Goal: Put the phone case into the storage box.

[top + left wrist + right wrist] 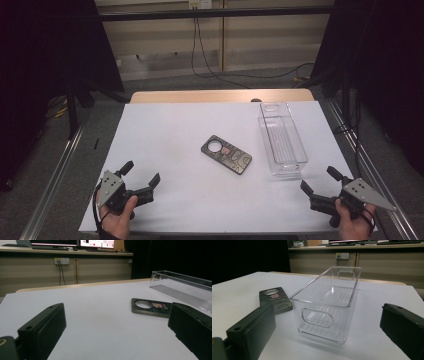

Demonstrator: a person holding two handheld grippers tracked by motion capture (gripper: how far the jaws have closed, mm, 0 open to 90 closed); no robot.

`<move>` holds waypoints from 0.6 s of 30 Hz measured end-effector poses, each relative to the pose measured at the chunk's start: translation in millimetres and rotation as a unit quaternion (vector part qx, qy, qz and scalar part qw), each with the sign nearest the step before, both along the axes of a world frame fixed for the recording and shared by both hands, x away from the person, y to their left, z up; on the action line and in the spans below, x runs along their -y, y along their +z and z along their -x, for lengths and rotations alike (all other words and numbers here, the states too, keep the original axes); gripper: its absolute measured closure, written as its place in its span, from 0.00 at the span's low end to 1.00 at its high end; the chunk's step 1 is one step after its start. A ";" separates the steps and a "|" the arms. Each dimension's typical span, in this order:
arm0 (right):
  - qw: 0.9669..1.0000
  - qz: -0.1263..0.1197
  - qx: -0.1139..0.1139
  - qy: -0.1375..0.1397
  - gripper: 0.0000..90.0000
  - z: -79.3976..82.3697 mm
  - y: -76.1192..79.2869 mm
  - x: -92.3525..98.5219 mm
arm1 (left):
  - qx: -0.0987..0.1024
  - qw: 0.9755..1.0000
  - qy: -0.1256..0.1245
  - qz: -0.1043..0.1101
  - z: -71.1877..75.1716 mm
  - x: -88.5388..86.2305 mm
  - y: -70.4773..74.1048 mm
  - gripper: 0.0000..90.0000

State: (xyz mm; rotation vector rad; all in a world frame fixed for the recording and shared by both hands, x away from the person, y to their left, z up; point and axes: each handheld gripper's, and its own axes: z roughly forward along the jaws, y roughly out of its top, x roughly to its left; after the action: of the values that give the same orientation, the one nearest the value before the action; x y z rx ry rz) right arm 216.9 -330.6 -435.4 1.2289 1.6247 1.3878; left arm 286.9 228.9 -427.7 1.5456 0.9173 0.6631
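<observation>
**Q:** Closest to the lens, what shows?

**R:** Two hands at the bottom edge of the high view, each wrapped around a hand-held gripper. At lower left the left hand (116, 216) comes up from the near edge of the table, fingers curled round the grip, and the left gripper (141, 174) angles up and to the right toward the table's middle. Its jaws stand wide apart with nothing between them.

**Q:** And the other side?

**R:** At lower right the right hand (351, 221) holds the right gripper (320, 180), which angles up and to the left. Those jaws are also spread wide and hold nothing. Both grippers sit low over the near edge of the white table (165, 135), well apart from each other.

**Q:** Where are the objects?

**R:** A dark phone case (226, 154) with a round camera cut-out lies flat near the middle of the table, well ahead of both grippers and touched by neither. In the left gripper view it lies ahead, toward the right-hand jaw. A clear plastic bin (282, 140), long and narrow, stands upright to the right of the case, near it but apart. In the right gripper view the bin stands straight ahead between the jaws, the case to its left.
</observation>
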 end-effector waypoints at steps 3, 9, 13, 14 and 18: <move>1.000 -0.001 -0.003 0.002 0.00 0.5 -0.5 0.5 | 0.002 1.000 -0.009 -0.005 -1.5 1.9 0.3 0.02; 1.000 -0.005 -0.003 0.005 0.00 0.2 -1.2 0.3 | -0.010 1.000 -0.008 -0.001 -4.6 5.0 -3.1 0.02; 1.000 -0.004 -0.002 0.006 0.00 1.0 -1.2 0.9 | -0.019 1.000 -0.015 0.001 -5.5 11.3 -4.7 0.02; 1.000 -0.004 -0.002 0.006 0.00 1.2 -1.2 1.1 | -0.020 1.000 -0.018 0.001 -5.4 12.8 -4.6 0.02; 1.000 -0.006 -0.006 0.007 0.00 2.4 -0.8 -0.8 | -0.023 0.999 -0.034 -0.005 -3.1 18.8 -4.1 0.02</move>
State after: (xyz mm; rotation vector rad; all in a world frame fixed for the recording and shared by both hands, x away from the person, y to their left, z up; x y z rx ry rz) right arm 214.5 -329.7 -436.2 1.2381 1.6387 1.4023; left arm 290.0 210.0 -431.8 1.5987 0.8935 0.5871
